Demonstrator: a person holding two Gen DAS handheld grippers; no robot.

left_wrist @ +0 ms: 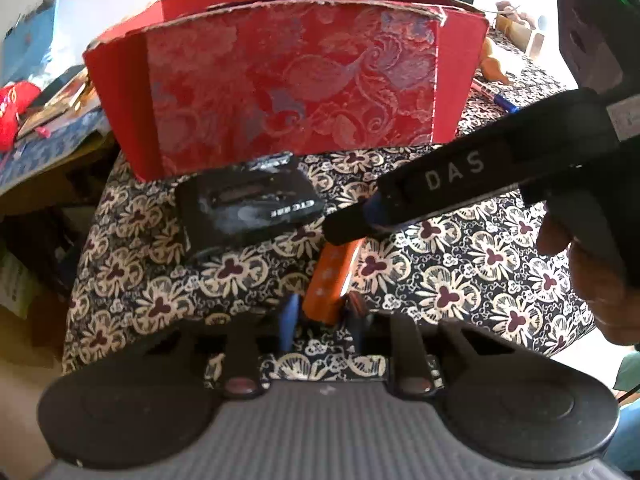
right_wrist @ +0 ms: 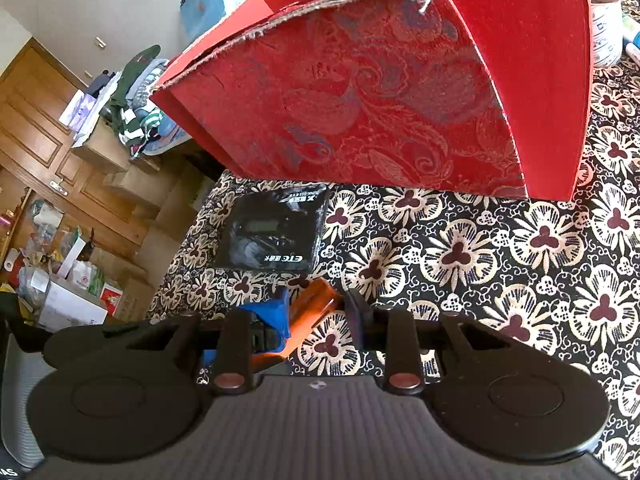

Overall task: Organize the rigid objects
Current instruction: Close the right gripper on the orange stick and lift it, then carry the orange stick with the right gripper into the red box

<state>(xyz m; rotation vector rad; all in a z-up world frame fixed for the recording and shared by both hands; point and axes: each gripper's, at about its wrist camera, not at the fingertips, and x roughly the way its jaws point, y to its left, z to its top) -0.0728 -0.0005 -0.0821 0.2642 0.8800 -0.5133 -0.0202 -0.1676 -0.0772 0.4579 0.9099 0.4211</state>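
A small orange box (left_wrist: 332, 280) lies on the floral cloth (left_wrist: 460, 264); my left gripper (left_wrist: 324, 312) has its blue fingers closed on both sides of it. My right gripper (left_wrist: 348, 228) reaches in from the right, its tip at the orange box's far end. In the right wrist view the orange box (right_wrist: 316, 300) sits between the right gripper's (right_wrist: 320, 308) fingers, which stand apart around it. A black ETC box (left_wrist: 248, 208) lies just beyond, also in the right wrist view (right_wrist: 276, 232). A tall red patterned box (left_wrist: 288, 80) stands behind it, as the right wrist view (right_wrist: 380, 92) shows too.
Books and a red cap (left_wrist: 12, 108) lie on a side table at left. Pens (left_wrist: 500, 98) and wooden items lie behind the red box at right. A white roll (right_wrist: 604, 24) sits at the far right. Cartons and clutter (right_wrist: 72, 280) stand on the floor left.
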